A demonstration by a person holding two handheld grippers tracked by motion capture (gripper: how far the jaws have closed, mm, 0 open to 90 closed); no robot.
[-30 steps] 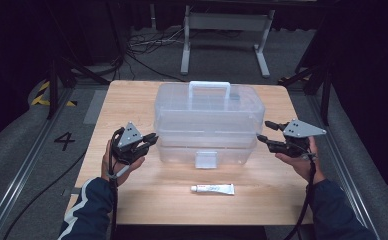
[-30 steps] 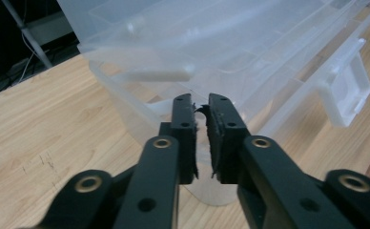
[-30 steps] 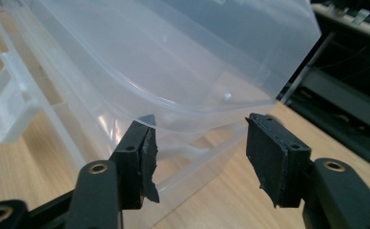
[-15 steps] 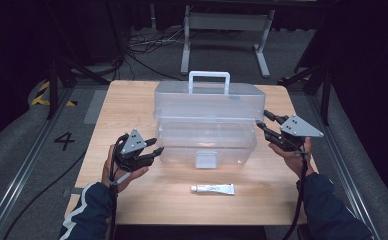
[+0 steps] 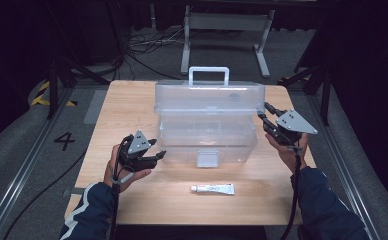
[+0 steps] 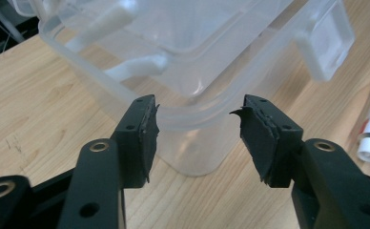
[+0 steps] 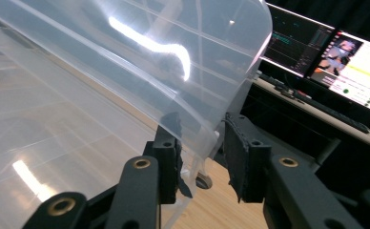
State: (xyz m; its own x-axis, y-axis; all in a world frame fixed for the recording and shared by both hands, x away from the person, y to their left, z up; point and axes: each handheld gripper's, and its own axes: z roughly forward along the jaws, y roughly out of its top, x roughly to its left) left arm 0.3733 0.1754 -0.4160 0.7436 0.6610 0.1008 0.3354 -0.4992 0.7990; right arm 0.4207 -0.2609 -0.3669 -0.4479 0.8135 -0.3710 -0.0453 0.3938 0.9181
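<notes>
Clear plastic, black jaws, pale wood

In front of you the box (image 5: 207, 127) is clear, colourless plastic with a milky white handle (image 5: 209, 75) at 12 o'clock and a frosted white latch (image 5: 207, 159) at 6 o'clock. Your worktop (image 5: 132, 107) is light wood with a fine straight grain. The tube (image 5: 212, 189) at 6 o'clock is white with red lettering and a white cap. Both your grippers, left (image 5: 154, 156) and right (image 5: 263, 115), have matt black jaws, brass-coloured rivets and a grey plate. Your sleeves (image 5: 89, 212) are navy with a white stripe. The floor is grey carpet, marked with a black 4 (image 5: 64, 141) at 9 o'clock.
</notes>
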